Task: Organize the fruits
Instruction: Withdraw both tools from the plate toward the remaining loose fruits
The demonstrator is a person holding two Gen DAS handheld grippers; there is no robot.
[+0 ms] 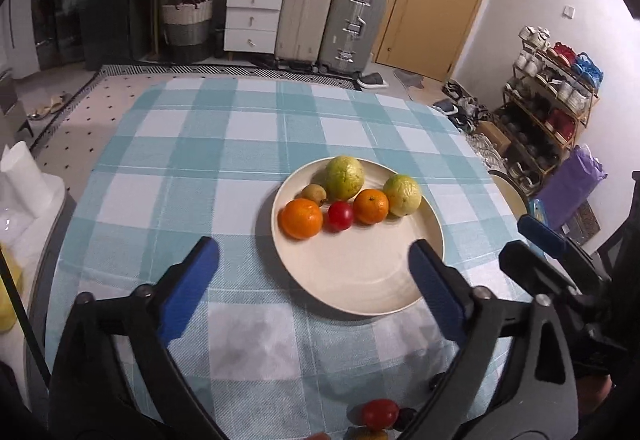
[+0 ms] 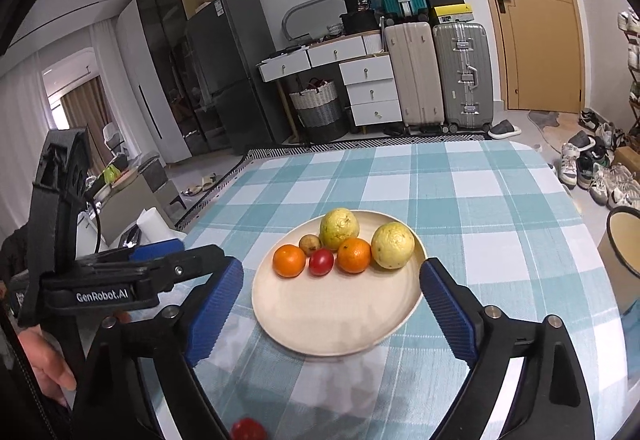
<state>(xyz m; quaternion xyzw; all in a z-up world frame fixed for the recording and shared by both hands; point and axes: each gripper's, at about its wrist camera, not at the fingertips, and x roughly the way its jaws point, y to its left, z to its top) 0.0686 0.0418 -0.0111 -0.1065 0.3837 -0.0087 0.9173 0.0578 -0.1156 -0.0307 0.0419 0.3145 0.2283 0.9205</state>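
Six fruits sit on your cream plate point(image 2: 340, 324) on the checked table point(image 2: 480, 207): two yellow-green guavas, the left guava point(image 2: 339, 228) toward the back and the right guava point(image 2: 393, 246) near the plate's right rim; two oranges, the left orange point(image 2: 289, 260) and the right orange point(image 2: 354, 255); one red tomato point(image 2: 321, 263) between those oranges; and one small brown fruit point(image 2: 310, 244) tucked behind the tomato, beside the left guava. All six crowd the far half of the plate, leaving its near half bare.

A second red tomato point(image 1: 380, 414) lies off the plate at the near table edge, with other small items next to it too cut off to make out.

Your left gripper point(image 1: 314, 260) stands wide apart with nothing between its blue pads, its right finger over the plate's near-right rim. Your right gripper point(image 2: 332, 282) is likewise spread and empty, straddling the plate's near half. Nothing blocks either from the fruit.

You can read "GenRobot.AI" on the left gripper's body in the right wrist view. Behind the table stand two upright suitcases point(image 2: 440, 73), white drawers point(image 2: 370, 89), a woven basket point(image 2: 318, 103), a yellow door point(image 2: 532, 11) and a shoe rack point(image 1: 554, 91).
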